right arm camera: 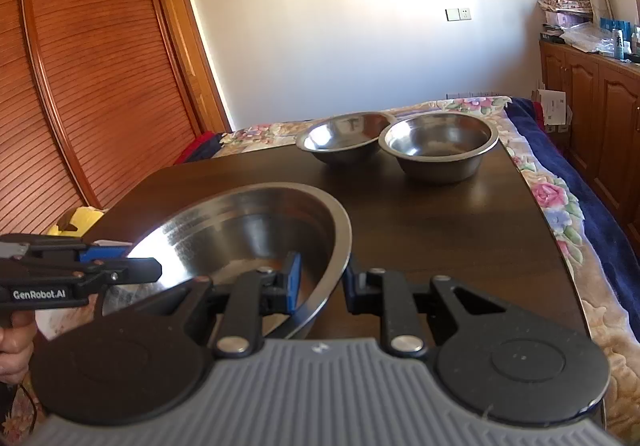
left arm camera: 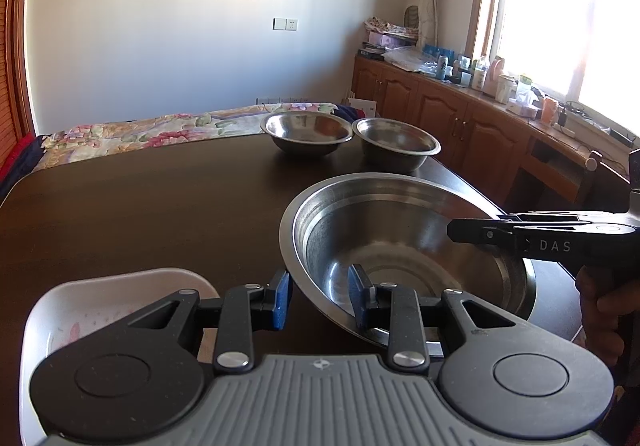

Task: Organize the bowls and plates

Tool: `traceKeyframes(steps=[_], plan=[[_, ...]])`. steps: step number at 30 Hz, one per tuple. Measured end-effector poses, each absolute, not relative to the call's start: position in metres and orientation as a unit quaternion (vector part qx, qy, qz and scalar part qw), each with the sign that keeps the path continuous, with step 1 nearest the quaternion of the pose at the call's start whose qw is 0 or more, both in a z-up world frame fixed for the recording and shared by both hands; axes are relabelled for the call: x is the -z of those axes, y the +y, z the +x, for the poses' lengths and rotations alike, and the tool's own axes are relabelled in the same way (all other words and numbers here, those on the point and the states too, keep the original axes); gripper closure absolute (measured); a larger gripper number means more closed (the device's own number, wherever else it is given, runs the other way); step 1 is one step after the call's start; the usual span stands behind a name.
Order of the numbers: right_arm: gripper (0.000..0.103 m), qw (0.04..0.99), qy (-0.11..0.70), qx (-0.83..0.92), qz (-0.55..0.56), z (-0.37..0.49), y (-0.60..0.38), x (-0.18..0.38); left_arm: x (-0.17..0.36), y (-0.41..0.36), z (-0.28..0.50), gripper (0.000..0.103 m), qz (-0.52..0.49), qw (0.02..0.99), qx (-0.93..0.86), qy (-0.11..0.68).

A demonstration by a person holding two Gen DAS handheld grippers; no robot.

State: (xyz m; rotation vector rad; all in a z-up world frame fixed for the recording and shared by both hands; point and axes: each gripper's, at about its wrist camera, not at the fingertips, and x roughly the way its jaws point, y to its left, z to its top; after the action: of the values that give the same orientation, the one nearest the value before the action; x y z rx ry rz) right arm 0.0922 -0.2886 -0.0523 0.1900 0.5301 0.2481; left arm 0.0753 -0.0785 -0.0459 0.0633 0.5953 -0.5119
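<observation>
Three steel bowls (left arm camera: 404, 246), perhaps one white plate (left arm camera: 80, 310), showing.

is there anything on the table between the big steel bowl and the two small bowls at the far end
Nothing visible. The big steel bowl, its rim between the pads of both the left gripper and right gripper, faces a bare stretch of dark table up to the two small bowls. The white dish sits off to the left, out of that path.

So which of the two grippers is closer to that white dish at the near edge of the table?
Left. The left gripper straddles the big steel bowl's rim just above the white dish; the right gripper holds the bowl's opposite rim, farther away.
</observation>
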Motion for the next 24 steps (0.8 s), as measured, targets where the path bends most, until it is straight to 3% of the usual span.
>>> traceKeyframes(steps=[24], plan=[[0.079,0.948,0.264,-0.134,0.118,0.072,-0.286,0.064,0.056,-0.073,0.070,0.070,0.028,0.919,0.255,0.298]])
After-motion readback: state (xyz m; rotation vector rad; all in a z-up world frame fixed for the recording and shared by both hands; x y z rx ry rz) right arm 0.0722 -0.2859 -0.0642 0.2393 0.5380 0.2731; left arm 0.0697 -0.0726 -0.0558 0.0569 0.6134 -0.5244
